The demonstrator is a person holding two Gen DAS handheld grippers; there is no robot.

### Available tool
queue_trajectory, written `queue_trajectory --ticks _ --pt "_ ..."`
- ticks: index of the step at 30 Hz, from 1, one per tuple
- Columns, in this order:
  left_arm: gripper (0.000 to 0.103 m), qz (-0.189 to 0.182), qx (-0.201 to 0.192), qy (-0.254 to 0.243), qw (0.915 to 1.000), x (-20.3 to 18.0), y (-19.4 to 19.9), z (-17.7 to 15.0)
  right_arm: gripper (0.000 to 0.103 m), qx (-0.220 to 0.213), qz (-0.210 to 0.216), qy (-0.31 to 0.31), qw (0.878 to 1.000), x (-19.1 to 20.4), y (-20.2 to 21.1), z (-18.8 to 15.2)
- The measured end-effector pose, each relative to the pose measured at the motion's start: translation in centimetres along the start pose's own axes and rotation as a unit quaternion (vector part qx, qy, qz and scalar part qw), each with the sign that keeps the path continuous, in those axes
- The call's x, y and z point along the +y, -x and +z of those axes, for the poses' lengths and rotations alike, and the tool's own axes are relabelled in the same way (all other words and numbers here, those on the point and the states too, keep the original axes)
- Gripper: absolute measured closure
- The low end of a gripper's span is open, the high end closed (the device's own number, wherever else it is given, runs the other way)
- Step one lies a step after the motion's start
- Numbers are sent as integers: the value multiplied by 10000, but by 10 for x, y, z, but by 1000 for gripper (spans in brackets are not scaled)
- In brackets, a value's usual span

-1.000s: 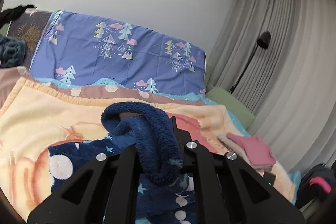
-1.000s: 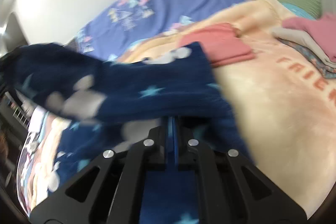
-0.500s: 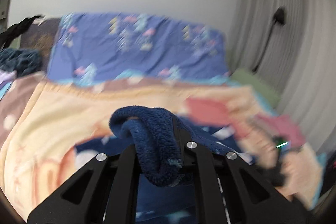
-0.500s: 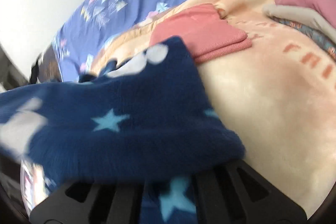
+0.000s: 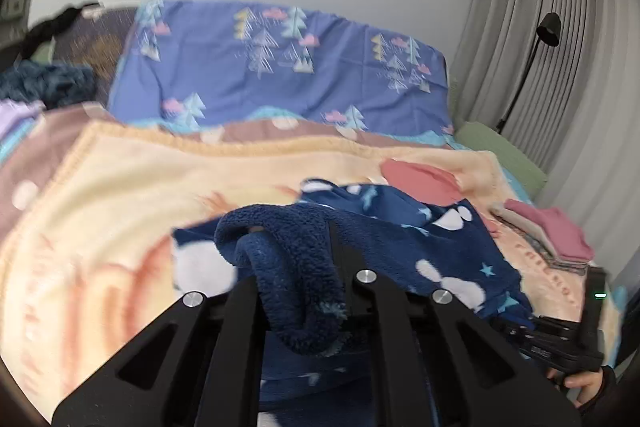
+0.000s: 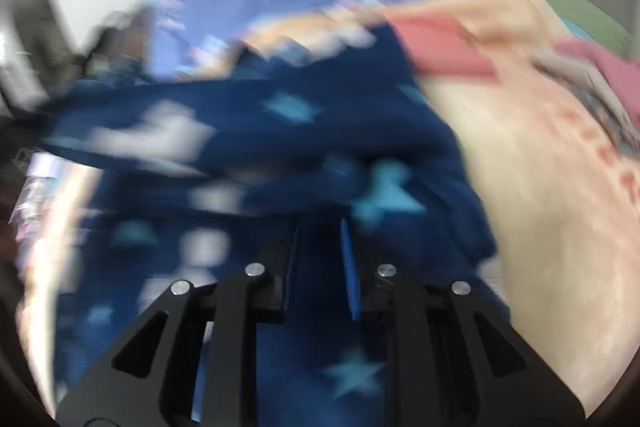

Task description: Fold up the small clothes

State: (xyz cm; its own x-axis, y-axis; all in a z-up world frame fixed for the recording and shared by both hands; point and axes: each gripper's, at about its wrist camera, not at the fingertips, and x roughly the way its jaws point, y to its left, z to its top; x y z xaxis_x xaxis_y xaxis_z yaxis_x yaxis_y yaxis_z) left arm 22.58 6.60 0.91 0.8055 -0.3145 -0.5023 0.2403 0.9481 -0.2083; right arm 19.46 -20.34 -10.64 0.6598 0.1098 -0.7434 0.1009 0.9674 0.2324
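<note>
Fleece garment [image 5: 440,243] lies on blanket [image 5: 120,195], folded stack [image 5: 548,231] to its right.

Motion blur smears the right wrist view, and fleece garment [image 5: 296,267] hides the left gripper's fingertips.

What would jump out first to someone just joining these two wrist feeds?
The navy fleece garment with white shapes and pale blue stars fills the middle of both views, spread on the peach blanket, one edge bunched in the left gripper. Behind it rises a blue tree-print pillow; folded pink clothes are stacked at right.
</note>
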Motion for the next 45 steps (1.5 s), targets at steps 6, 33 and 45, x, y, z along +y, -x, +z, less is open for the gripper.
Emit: queue_trajectory --ticks 6,33,45 --pt "56 675 792 198 9944 46 -33 -50 95 5 311 -301 9991 -12 -4 -5" --pt "33 660 1219 -500 9891 -20 -76 -81 65 104 416 -132 9990 33 48 44" --pt "26 333 1062 -304 9933 -15 -68 -85 65 726 182 -244 9969 124 -104 167"
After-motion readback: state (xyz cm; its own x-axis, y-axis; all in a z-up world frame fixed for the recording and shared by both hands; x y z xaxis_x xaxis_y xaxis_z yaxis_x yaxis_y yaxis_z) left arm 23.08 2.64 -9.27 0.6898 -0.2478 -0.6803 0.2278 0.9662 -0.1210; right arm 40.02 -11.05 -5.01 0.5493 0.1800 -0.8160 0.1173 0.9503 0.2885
